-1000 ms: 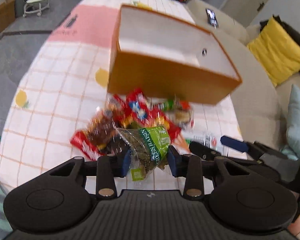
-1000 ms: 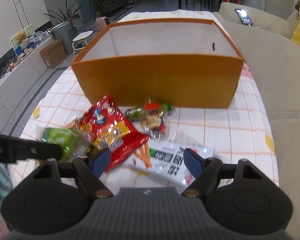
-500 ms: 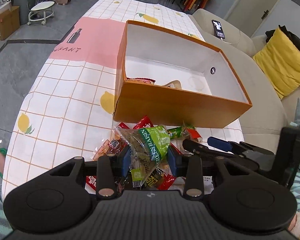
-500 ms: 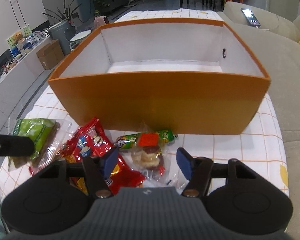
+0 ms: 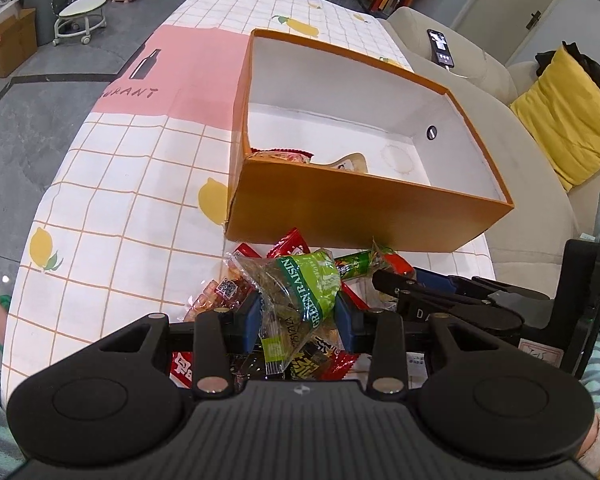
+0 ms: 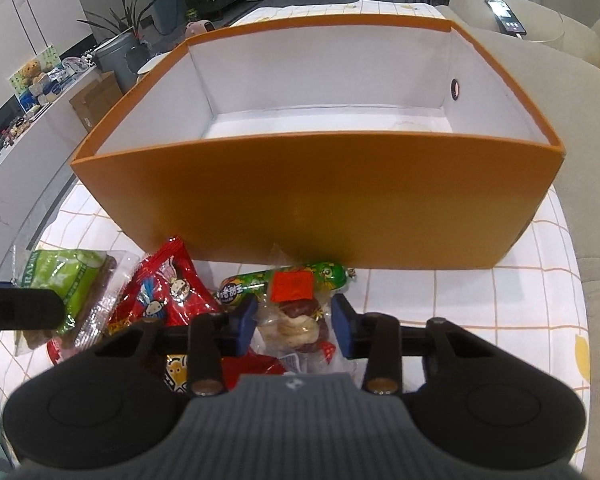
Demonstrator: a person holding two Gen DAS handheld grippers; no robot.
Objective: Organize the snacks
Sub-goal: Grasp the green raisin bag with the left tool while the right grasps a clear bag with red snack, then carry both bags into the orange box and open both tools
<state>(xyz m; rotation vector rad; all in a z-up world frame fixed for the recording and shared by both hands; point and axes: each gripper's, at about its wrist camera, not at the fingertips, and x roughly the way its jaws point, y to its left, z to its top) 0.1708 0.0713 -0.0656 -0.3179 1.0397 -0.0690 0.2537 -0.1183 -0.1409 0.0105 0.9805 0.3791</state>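
Raisin bag [image 5: 300, 300] pinched in left claw [image 5: 298, 320].

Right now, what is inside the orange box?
In the orange box, two packets show behind the near wall: a red-edged packet and a beige packet. The wall covers their lower parts; the remaining floor is bare white.

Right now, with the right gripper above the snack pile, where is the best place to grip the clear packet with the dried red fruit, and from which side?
Grip the clear packet across its bulging middle, coming from above and the near side. It lies flat, its orange label toward the orange box, and the green sausage crosses its far end. The right gripper already straddles that middle, its jaws closing.
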